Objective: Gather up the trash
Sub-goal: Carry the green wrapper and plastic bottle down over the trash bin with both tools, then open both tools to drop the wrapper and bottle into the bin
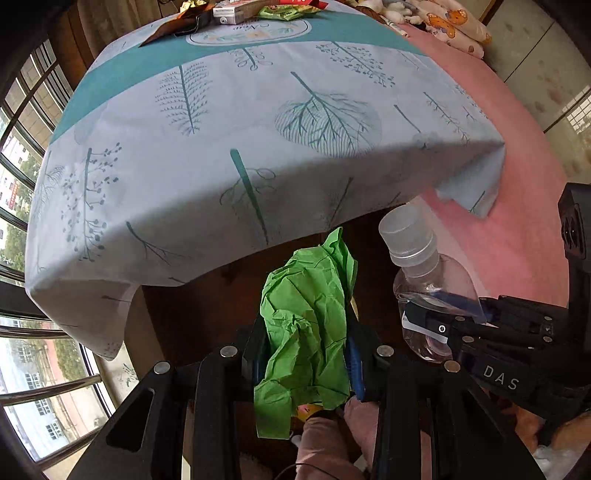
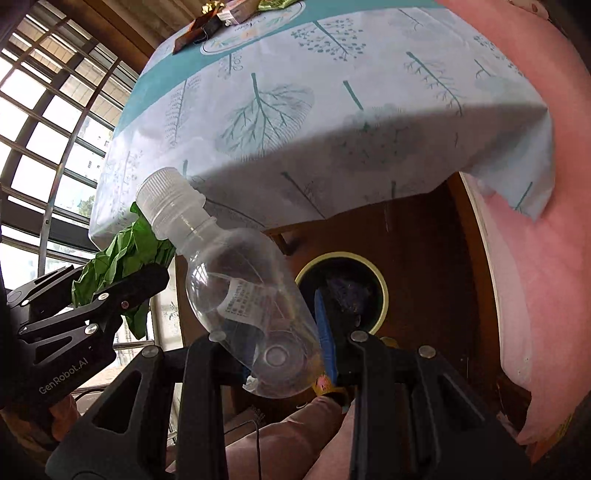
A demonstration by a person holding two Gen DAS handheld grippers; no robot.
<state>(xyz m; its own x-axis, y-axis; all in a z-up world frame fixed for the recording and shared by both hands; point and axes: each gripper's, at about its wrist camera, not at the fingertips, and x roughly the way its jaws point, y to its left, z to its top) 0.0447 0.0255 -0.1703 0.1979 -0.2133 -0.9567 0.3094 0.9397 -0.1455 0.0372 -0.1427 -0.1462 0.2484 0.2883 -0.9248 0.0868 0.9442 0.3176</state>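
Note:
My left gripper point(image 1: 304, 354) is shut on a crumpled sheet of green paper point(image 1: 306, 325), which sticks up between its jaws and hangs down below them. My right gripper point(image 2: 269, 347) is shut on the base of a clear empty plastic bottle point(image 2: 236, 284) with a white cap; the bottle leans up and to the left. In the left wrist view the bottle point(image 1: 428, 280) and the right gripper point(image 1: 436, 325) sit just to the right. In the right wrist view the green paper point(image 2: 122, 258) shows at the left. A round bin point(image 2: 380, 284) with a pale yellow rim lies on the dark floor below the right gripper.
A table under a pale cloth with leaf prints point(image 1: 236, 147) fills the upper view; wrappers and a small box point(image 1: 236, 13) lie at its far edge. A pink bed point(image 1: 524, 206) runs along the right. Barred windows point(image 2: 48, 122) stand at the left. A person's knees point(image 2: 288, 435) show below.

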